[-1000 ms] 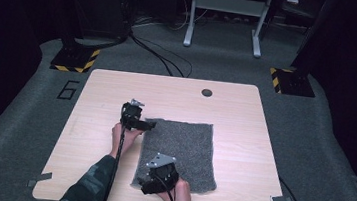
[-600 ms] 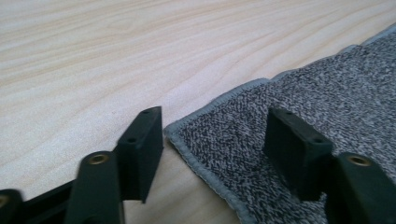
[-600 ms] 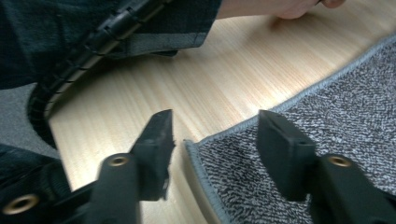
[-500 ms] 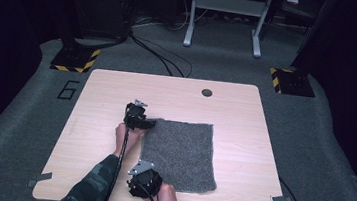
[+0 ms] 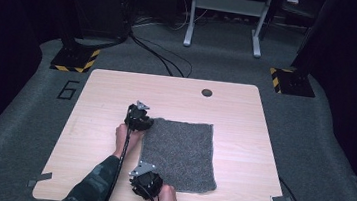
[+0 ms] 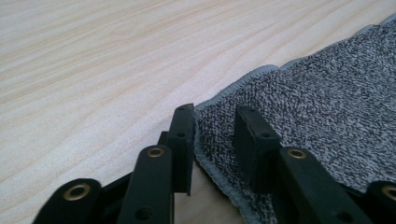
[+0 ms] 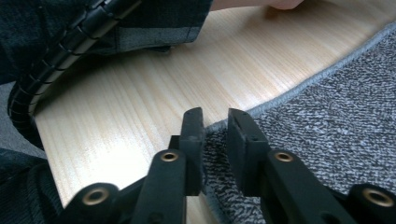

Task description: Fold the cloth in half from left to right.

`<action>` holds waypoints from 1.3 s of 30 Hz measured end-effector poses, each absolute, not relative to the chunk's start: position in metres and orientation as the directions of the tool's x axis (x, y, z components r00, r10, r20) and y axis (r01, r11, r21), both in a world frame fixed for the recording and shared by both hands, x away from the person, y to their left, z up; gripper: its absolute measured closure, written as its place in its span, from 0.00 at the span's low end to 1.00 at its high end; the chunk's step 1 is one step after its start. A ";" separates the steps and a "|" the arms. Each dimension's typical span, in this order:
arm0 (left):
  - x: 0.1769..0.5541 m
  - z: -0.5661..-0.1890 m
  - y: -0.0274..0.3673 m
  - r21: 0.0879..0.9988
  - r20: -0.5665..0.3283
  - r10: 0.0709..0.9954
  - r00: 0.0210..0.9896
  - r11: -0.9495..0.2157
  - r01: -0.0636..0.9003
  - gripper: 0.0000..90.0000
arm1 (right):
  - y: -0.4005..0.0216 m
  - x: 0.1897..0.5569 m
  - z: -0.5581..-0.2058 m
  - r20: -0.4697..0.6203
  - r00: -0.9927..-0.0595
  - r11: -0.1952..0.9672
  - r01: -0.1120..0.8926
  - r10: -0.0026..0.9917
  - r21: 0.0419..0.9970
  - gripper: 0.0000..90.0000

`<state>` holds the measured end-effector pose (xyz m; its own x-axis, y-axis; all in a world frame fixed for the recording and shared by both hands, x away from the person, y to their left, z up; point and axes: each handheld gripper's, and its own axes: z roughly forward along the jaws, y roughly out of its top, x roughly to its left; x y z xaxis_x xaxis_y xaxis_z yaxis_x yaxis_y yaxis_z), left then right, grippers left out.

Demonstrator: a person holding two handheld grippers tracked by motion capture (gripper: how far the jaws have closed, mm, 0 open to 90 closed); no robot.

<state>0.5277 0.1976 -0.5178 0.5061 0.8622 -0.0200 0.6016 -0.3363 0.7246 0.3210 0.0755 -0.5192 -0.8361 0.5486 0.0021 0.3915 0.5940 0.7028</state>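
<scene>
From the high view, the grey cloth (image 5: 179,154) lies flat on the table (image 5: 245,112), the left gripper (image 5: 142,123) at its far left corner, the right gripper (image 5: 150,182) at the near left corner. In the left gripper view the jaws have just been closing and now straddle the hemmed corner, pinching it. The right gripper view matches: jaws just closing, edge caught between them. This looks like the grasp step; next, I'd judge, both corners lift together, evenly.
</scene>
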 end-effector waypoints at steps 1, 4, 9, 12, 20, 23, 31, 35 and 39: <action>0.528 -0.518 0.197 0.725 -0.016 0.864 0.502 -0.336 0.601 0.81 | 0.075 0.320 -0.519 0.008 -0.835 0.591 0.395 0.549 0.703 0.89; 0.528 -0.518 0.197 0.723 -0.015 0.856 0.517 -0.348 0.596 0.87 | 0.075 0.320 -0.520 -0.005 -0.833 0.584 0.384 0.553 0.715 0.92; 0.528 -0.519 0.196 0.732 -0.039 0.859 0.510 -0.323 0.600 0.95 | 0.075 0.316 -0.521 0.009 -0.821 0.568 0.402 0.570 0.719 0.96; 0.528 -0.519 0.197 0.734 -0.050 0.861 0.507 -0.313 0.603 0.96 | 0.073 0.315 -0.523 0.009 -0.815 0.549 0.398 0.579 0.735 0.97; 0.528 -0.518 0.195 0.751 -0.079 0.877 0.475 -0.261 0.607 0.97 | 0.065 0.306 -0.517 -0.009 -0.779 0.500 0.393 0.627 0.771 0.98; 0.527 -0.515 0.194 0.760 -0.080 0.879 0.470 -0.251 0.599 0.97 | 0.060 0.304 -0.513 -0.005 -0.772 0.475 0.386 0.636 0.791 0.98; 0.527 -0.500 0.198 0.777 -0.085 0.886 0.455 -0.227 0.588 0.97 | 0.053 0.300 -0.505 0.001 -0.759 0.427 0.368 0.651 0.826 0.98; 0.527 -0.487 0.204 0.786 -0.060 0.896 0.441 -0.230 0.574 0.97 | 0.056 0.302 -0.496 0.001 -0.755 0.392 0.342 0.656 0.854 0.98; 0.529 -0.466 0.215 0.799 -0.041 0.905 0.424 -0.224 0.557 0.97 | 0.062 0.304 -0.479 -0.003 -0.762 0.357 0.300 0.648 0.884 0.98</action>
<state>0.5287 0.2152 -0.4664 0.4236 0.9049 -0.0414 0.5573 -0.2243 0.7995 0.3035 0.0621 -0.4792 -0.7621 0.6475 -0.0028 0.3004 0.3574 0.8843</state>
